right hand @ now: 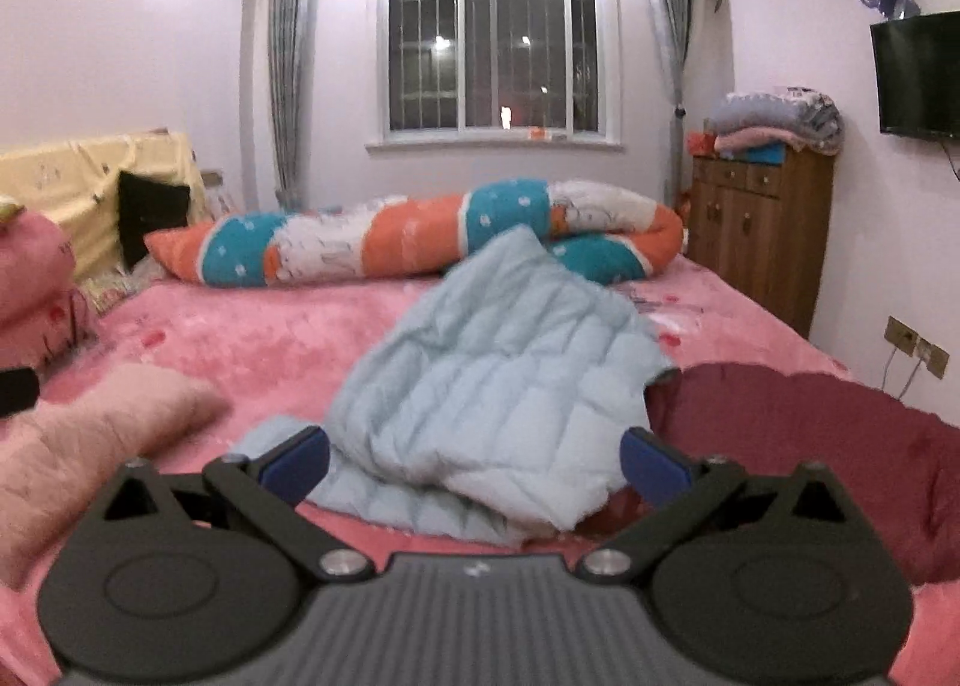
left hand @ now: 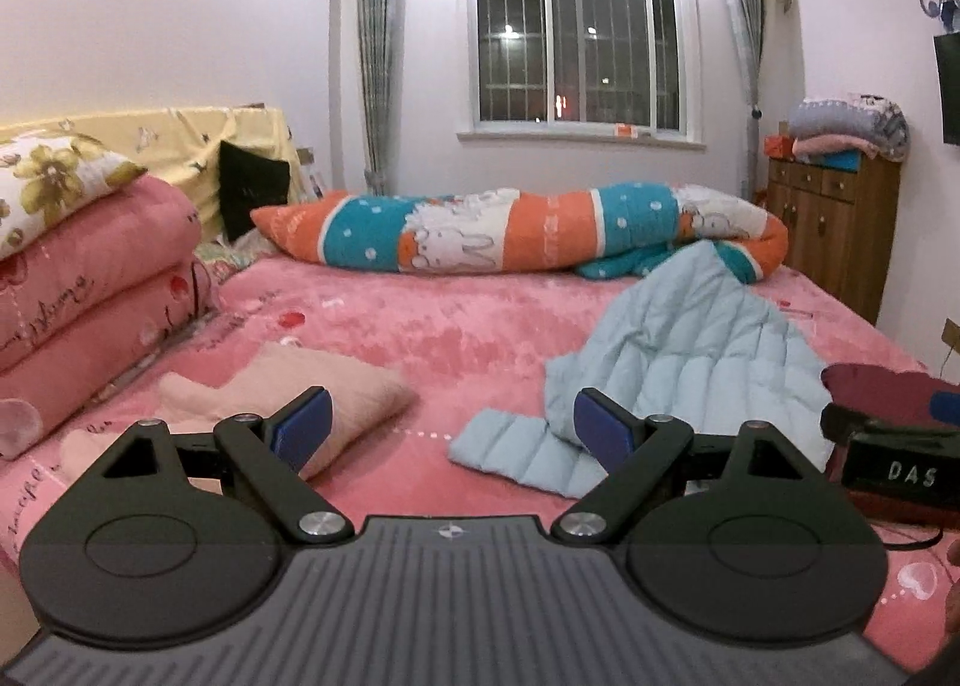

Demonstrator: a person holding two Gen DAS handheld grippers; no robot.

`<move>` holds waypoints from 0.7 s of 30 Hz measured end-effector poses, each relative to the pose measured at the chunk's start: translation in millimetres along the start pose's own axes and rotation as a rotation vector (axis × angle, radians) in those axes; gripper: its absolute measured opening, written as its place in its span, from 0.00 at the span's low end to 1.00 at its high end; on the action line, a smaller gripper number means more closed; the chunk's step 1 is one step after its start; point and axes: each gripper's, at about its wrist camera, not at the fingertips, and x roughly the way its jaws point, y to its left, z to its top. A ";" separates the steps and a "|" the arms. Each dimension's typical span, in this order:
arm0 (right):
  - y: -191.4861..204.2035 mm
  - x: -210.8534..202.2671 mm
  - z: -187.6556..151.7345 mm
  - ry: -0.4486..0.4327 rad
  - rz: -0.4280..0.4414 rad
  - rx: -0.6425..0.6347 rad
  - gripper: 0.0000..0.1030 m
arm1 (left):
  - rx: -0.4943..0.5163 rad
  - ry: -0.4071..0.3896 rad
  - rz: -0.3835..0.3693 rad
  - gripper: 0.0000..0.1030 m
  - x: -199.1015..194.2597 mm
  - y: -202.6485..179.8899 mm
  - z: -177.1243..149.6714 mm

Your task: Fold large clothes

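Two grippers over pink plush bedspread (left hand: 420, 326). Left gripper (left hand: 451, 431): jaws spread wide, nothing held; blue pads (left hand: 303, 428) above the bed surface. Right gripper (right hand: 474, 461): jaws spread wide, nothing between them; pale blue quilted puffer jacket (right hand: 504, 374) lies crumpled just ahead of it, one sleeve (left hand: 528, 455) stretched flat toward the left. Folded fuzzy peach-pink sweater (left hand: 312, 392) to the left of the jacket, apart from it. Dark maroon garment (right hand: 810, 446) touching the jacket's right side. Rolled orange, teal and white rabbit-print quilt (left hand: 516, 230) along the far edge.
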 end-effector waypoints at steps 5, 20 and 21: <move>2.6 -23.1 14.2 -0.055 0.004 0.015 0.99 | 0.003 -0.040 0.020 1.00 -5.8 -6.0 3.2; 5.2 -58.3 21.7 -0.148 0.030 0.029 0.99 | 0.015 -0.087 0.015 1.00 -17.0 -15.0 -1.4; 5.4 -58.9 20.6 -0.149 0.024 0.026 0.99 | 0.018 -0.087 0.011 1.00 -18.2 -15.5 -2.5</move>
